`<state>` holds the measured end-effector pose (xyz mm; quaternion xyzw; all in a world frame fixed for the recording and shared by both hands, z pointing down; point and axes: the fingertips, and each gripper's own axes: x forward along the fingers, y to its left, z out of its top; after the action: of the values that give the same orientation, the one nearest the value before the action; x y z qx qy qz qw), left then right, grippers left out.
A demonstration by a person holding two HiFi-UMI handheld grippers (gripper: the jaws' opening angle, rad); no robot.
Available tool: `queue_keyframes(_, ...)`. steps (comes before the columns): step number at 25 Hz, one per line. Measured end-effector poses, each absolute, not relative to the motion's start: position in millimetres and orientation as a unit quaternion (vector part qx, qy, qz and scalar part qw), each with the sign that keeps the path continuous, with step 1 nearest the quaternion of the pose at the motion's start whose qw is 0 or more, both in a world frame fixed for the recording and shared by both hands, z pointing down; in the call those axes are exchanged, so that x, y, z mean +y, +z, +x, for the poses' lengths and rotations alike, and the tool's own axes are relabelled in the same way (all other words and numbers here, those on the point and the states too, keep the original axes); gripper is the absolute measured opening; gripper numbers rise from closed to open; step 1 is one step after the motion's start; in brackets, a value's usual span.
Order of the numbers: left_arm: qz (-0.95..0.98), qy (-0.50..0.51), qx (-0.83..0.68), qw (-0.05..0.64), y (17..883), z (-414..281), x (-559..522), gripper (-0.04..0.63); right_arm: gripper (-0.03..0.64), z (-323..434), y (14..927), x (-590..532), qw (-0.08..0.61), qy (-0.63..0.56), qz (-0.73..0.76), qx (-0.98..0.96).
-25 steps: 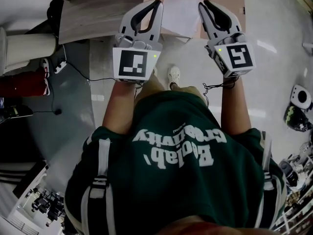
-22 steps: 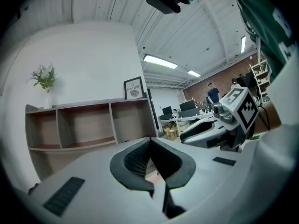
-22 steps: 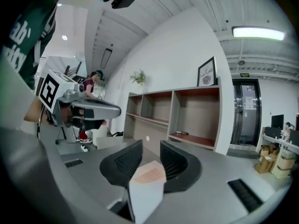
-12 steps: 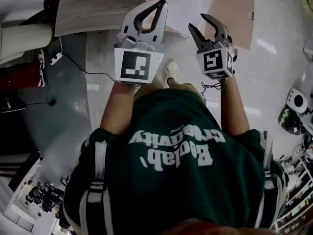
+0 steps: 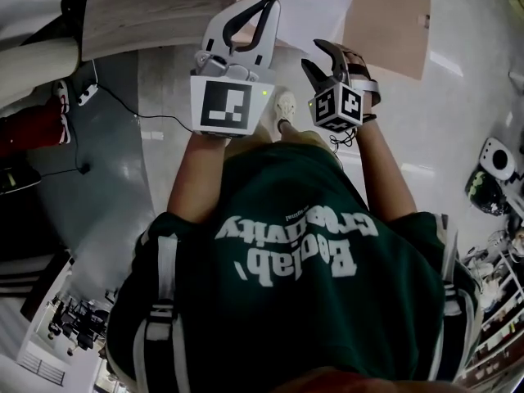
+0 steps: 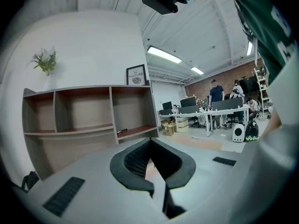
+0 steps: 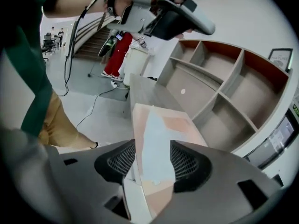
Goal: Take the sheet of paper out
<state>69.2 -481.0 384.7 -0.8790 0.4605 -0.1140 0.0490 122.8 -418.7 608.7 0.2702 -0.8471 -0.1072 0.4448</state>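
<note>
The white sheet of paper (image 5: pixel 315 2) lies flat on a pinkish-brown board (image 5: pixel 389 23) on the floor, ahead of both grippers. My right gripper (image 5: pixel 318 56) hangs above the floor, tilted down, short of the sheet. Its jaws are opening and nothing is gripped. In the right gripper view the sheet (image 7: pixel 156 139) and the board (image 7: pixel 180 122) show far below, through the gap of that gripper (image 7: pixel 152 148). My left gripper (image 5: pixel 268 0) points about level beside the sheet's left edge, its tips together and empty; in the left gripper view it (image 6: pixel 150 143) looks shut.
A grey open shelf unit (image 6: pixel 84 120) (image 7: pixel 219 87) stands close ahead, its wood-grain top (image 5: pixel 155 15) left of the board. A black cable (image 5: pixel 155 121) runs over the floor at the left. My shoe (image 5: pixel 288 109) is below the grippers. Desks with people (image 6: pixel 219 111) stand far off.
My right gripper has come down and nearer to me, rolled over, and its jaws have gone from shut to open. The left gripper has sunk a little and stays shut.
</note>
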Motion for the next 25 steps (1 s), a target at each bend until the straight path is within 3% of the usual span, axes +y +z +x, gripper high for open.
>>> queue_keyframes(9, -0.882, -0.125, 0.454, 0.033, 401, 73, -480, 0.018, 0.221, 138, 667, -434, 0.499, -0.149, 0.284, -0.805)
queue_keyframes(19, -0.878, -0.133, 0.459, 0.03, 405, 56, -484, 0.018, 0.221, 157, 649, -454, 0.5, -0.157, 0.326, -0.787)
queue_keyframes(25, -0.879, -0.136, 0.455, 0.029, 409, 53, -485, 0.018, 0.202, 173, 665, -468, 0.546, -0.189, 0.324, -0.749)
